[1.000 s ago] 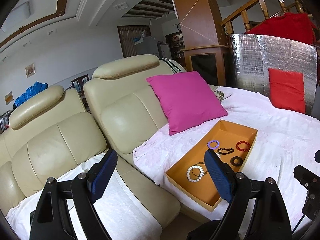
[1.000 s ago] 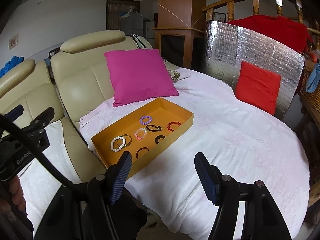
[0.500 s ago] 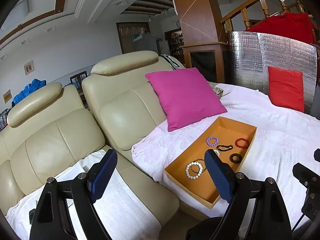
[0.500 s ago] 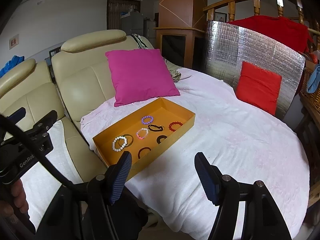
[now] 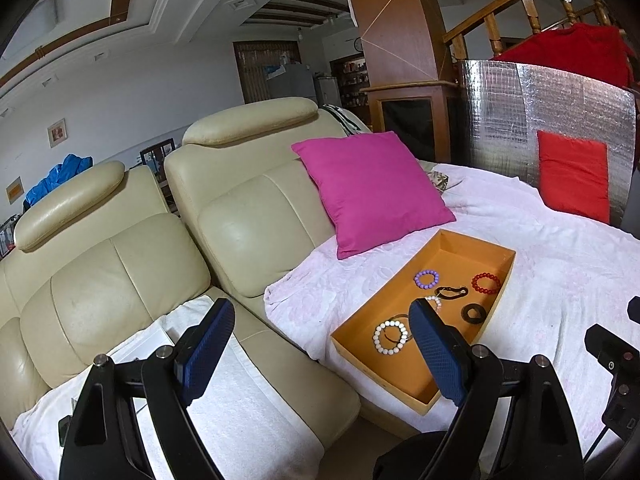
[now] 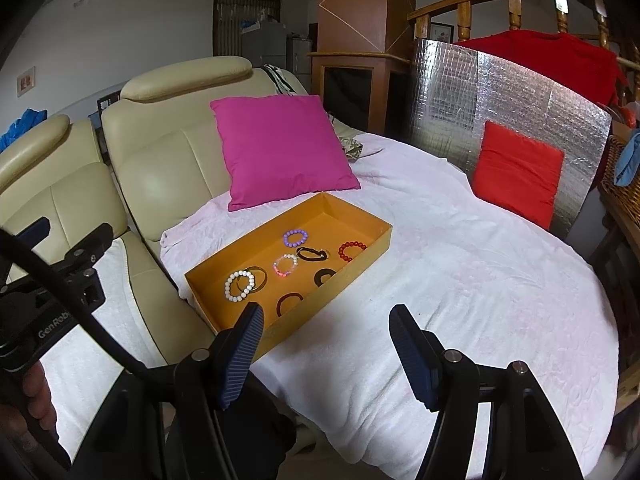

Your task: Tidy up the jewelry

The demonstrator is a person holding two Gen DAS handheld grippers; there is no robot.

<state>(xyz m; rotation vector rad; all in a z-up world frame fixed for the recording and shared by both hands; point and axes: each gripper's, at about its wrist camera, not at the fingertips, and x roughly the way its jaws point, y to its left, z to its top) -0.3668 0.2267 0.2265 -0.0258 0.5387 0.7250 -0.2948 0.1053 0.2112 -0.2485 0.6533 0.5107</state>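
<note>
Left gripper (image 5: pixel 320 344) pad hides pink bracelet (image 5: pixel 434 301); hand (image 6: pixel 38 400) cut off.

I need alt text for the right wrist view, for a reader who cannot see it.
An orange tray of bead bracelets sits on a white cloth, a pink cushion behind it. The open, empty right claw hovers in the foreground.

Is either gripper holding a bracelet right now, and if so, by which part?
No. The left gripper and right gripper are both open and empty; the bracelets lie in the orange tray.
</note>
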